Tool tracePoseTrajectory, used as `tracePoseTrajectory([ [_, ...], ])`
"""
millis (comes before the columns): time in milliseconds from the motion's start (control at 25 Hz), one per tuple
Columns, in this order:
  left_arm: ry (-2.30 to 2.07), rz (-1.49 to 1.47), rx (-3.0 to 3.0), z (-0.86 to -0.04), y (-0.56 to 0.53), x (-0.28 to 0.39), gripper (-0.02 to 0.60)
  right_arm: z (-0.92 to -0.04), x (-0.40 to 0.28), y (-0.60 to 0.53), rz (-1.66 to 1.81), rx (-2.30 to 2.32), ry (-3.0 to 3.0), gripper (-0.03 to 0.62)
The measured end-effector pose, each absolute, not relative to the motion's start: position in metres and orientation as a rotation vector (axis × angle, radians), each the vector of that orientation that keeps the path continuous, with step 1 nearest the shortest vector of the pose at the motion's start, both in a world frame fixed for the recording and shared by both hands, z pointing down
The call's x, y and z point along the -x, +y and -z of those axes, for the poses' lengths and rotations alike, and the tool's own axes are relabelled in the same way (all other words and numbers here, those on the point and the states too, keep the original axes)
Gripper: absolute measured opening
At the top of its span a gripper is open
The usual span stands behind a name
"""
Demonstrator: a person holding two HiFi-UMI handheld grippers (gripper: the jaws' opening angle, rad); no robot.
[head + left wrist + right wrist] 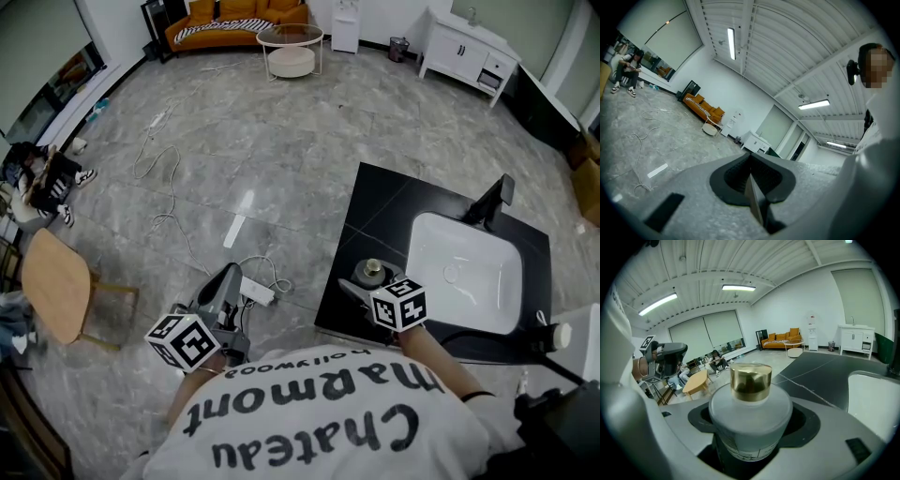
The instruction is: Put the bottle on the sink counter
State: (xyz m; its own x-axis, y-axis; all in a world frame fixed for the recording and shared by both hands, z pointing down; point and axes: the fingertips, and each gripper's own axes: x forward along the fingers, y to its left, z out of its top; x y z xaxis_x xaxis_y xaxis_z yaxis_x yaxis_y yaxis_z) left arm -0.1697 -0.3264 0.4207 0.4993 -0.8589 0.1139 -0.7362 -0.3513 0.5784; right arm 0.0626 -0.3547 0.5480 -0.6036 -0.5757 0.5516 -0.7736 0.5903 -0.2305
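Observation:
My right gripper (pixel 368 282) is shut on a frosted bottle (pixel 372 273) with a gold cap, over the near left part of the black sink counter (pixel 380 202). I cannot tell whether the bottle's base touches the counter. In the right gripper view the bottle (pixel 750 414) stands upright between the jaws of the right gripper (pixel 751 430), gold cap (pixel 750 380) on top, with the counter (pixel 818 371) stretching behind it. My left gripper (pixel 226 280) hangs over the floor to the left of the counter. In the left gripper view the left gripper (pixel 752 182) is shut and holds nothing.
A white basin (pixel 464 272) with a black faucet (pixel 493 201) is set in the counter's right half. A power strip and cables (pixel 257 292) lie on the floor by the left gripper. A wooden chair (pixel 54 285) stands at left. Farther off are a round table (pixel 290 49) and a white cabinet (pixel 466 52).

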Motion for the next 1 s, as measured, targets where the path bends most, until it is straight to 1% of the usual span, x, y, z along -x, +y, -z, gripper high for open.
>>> tracePoseTrajectory([
  [1000,-1.314,0.287,-2.146,-0.4301,-0.3211,0.1716,0.015,-0.5494,-0.0616,-0.3509,-0.604,-1.077,-2.412,0.345],
])
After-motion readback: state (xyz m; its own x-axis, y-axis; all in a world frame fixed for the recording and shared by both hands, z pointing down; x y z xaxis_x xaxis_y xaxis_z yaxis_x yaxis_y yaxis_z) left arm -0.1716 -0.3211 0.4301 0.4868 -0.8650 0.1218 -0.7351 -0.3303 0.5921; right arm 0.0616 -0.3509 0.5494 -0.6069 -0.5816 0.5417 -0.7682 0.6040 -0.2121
